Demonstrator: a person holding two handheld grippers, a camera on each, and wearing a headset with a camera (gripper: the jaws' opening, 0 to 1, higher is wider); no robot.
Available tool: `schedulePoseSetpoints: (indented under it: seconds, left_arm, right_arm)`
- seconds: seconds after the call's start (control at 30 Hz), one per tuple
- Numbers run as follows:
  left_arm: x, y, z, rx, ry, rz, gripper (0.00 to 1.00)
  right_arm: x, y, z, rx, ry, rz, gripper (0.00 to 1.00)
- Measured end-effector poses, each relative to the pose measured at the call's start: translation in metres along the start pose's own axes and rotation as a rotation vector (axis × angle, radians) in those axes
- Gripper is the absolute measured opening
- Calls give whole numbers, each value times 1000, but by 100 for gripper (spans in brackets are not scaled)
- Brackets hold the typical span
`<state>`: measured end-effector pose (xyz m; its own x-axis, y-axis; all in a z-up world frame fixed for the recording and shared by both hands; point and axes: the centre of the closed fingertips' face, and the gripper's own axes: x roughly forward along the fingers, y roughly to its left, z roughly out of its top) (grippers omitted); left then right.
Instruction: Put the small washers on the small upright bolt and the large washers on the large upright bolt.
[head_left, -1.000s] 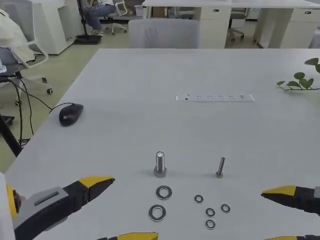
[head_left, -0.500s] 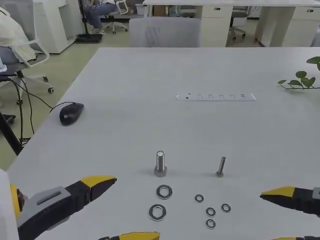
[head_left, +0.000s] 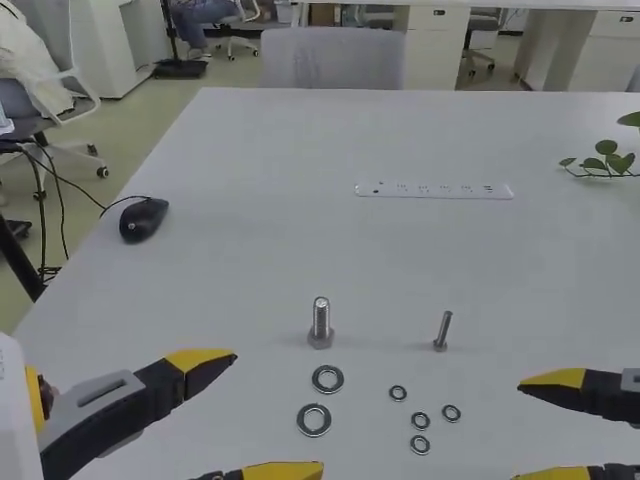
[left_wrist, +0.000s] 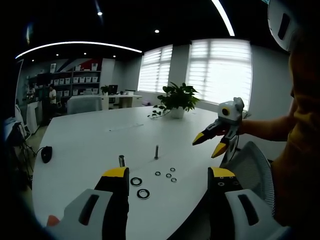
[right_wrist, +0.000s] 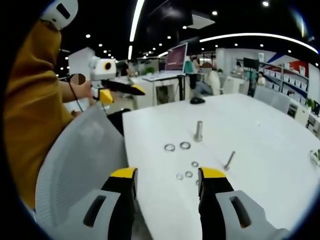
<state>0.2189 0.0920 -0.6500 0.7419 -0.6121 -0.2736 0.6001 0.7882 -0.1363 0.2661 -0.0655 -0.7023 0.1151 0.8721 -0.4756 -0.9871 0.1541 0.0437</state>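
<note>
The large bolt (head_left: 320, 322) and the small bolt (head_left: 442, 331) stand upright on the white table (head_left: 300, 200). Two large washers (head_left: 327, 379) (head_left: 314, 420) lie flat in front of the large bolt. Several small washers (head_left: 420, 420) lie in front of the small bolt. My left gripper (head_left: 275, 412) hovers open at the lower left, apart from the washers. My right gripper (head_left: 518, 430) is open at the lower right. In the left gripper view, both bolts (left_wrist: 121, 160) (left_wrist: 156, 152) stand beyond the open jaws. The right gripper view has the washers (right_wrist: 170, 147) ahead of its open jaws.
A black mouse (head_left: 144, 218) lies at the table's left edge. A white power strip (head_left: 435, 190) lies across the middle, further back. Plant leaves (head_left: 605, 160) reach in at the right. A grey chair (head_left: 335, 60) stands behind the far edge.
The head camera has tipped slightly, so the picture has shifted. Bolts, washers and both grippers keep their places.
</note>
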Motion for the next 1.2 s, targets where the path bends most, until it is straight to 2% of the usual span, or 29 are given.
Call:
schedulePoseSetpoints:
  seconds: [0.3, 0.53, 0.83, 0.93, 1.2]
  left_arm:
    - [1, 1, 1, -1, -9, -3, 63]
    - [5, 4, -3, -11, -3, -3, 62]
    - [8, 13, 0, -18, -14, 10, 62]
    - [8, 16, 3, -24, -29, 19, 62]
    - [10, 21, 5, -27, -31, 29, 62]
  right_arm:
    - [7, -4, 1, -36, 47, 34, 50]
    - [16, -21, -3, -55, 80, 34, 49]
    - [31, -43, -13, -80, 152, 46, 46]
    - [36, -47, -15, -88, 168, 50, 45]
    - [48, -59, -22, -118, 226, 60, 43]
